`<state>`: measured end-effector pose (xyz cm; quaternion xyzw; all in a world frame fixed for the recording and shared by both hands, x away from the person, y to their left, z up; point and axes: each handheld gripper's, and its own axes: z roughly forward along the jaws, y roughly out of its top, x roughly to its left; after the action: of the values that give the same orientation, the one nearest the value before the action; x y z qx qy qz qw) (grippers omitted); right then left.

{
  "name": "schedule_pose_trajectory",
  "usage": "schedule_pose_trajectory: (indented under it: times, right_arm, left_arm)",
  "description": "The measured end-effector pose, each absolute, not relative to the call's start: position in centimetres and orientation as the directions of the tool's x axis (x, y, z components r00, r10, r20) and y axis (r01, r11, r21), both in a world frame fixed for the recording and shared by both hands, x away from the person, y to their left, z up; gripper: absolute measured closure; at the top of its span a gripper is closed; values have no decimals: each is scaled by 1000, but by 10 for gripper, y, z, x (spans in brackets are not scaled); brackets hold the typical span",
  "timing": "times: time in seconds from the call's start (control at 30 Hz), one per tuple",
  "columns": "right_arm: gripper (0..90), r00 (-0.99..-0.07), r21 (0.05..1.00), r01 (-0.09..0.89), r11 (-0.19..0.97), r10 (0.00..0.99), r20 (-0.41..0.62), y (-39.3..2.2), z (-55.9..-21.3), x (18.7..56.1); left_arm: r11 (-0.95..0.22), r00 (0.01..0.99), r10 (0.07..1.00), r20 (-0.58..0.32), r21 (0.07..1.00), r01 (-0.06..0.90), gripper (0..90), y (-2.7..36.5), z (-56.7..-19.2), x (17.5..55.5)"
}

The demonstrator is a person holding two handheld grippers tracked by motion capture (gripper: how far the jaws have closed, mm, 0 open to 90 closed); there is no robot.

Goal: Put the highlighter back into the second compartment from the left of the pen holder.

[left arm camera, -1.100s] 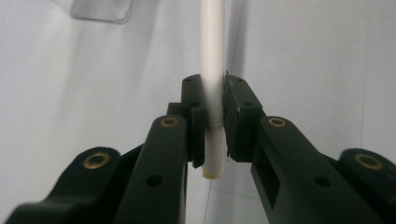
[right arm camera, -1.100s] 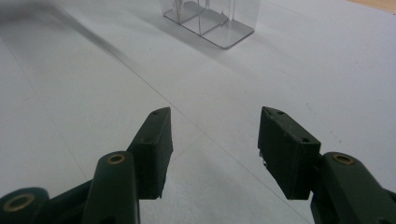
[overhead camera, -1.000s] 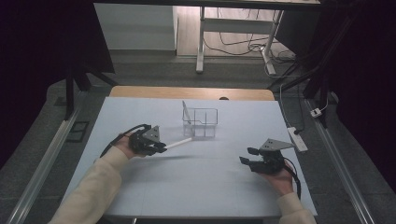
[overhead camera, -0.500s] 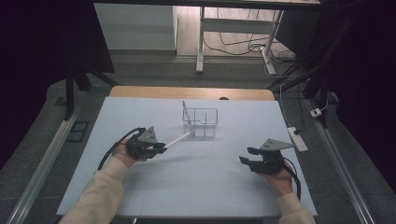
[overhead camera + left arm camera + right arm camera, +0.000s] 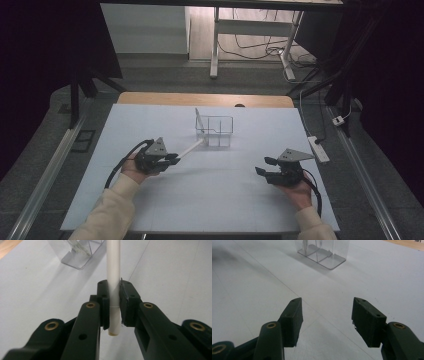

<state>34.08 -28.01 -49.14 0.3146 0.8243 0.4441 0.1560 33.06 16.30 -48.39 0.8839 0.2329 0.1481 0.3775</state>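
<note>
My left gripper [image 5: 172, 159] is shut on a thin white tube [image 5: 190, 149] near its end, left of the table's middle. In the left gripper view, the pads of the left gripper [image 5: 114, 293] clamp the tube [image 5: 113, 262], which runs on toward a clear plastic container [image 5: 75, 252]. From above, the tube's far tip lies by the near left corner of the container [image 5: 215, 131]. My right gripper [image 5: 262, 166] stands open at the right, low over the sheet. Its jaws have just been opening, and the right gripper [image 5: 327, 307] has nothing between them. The container [image 5: 322, 251] is far ahead of it.
A white sheet [image 5: 215, 200] covers the table, with a wooden strip [image 5: 200, 98] at the far edge. A white power strip [image 5: 318, 149] lies off the right edge. Cables trail from both grippers toward the person.
The left hand shifted slightly toward the table's near side. The tube swung, so its tip now points up toward the container. The right hand stayed put.
</note>
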Motion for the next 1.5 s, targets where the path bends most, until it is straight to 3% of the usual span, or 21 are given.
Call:
schedule_pose_trajectory:
  times: [0.77,1.5]
  right_arm:
    - [405,-777,868,358,343,626,74,-264,-486,340]
    - [393,-808,902,321,290,581,100,-225,-474,340]
  left_arm:
    - [-513,843,536,48,812,280,791,157,-474,327]
    - [-509,860,507,65,827,238,791,128,-479,321]
